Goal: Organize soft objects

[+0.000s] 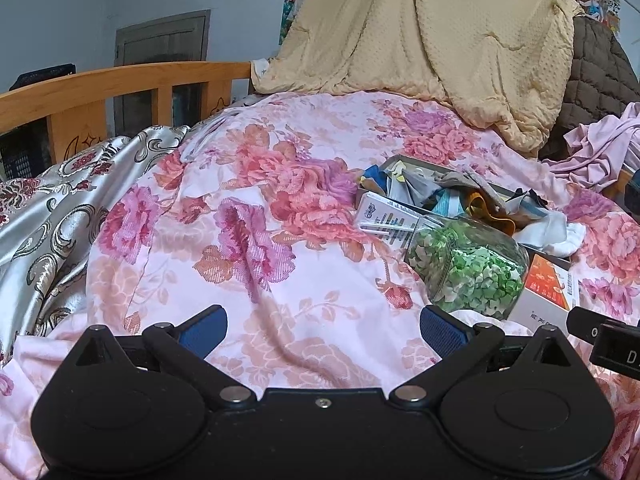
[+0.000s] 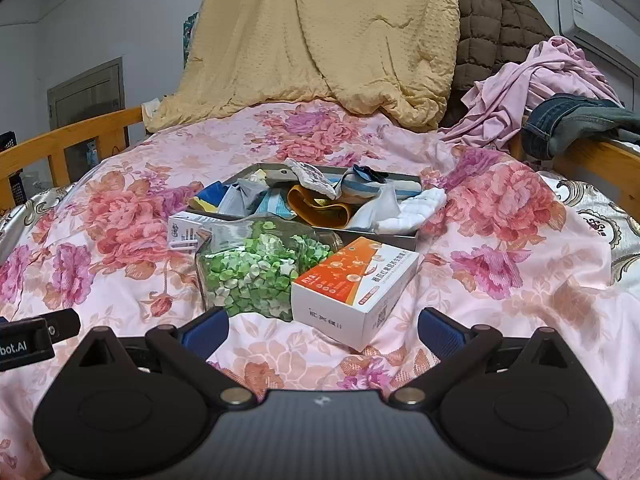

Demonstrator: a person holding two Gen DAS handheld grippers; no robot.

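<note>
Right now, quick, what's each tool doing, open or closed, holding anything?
Left tool: open, holding nothing, above the floral quilt.
Right tool: open, holding nothing, just short of the orange and white box.

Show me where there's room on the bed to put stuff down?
The floral quilt is bare left of the jar of green paper stars, up to the silver satin cover. Another bare patch lies right of the orange-and-white box. It's crowded around the tray of small cloth items.
</note>
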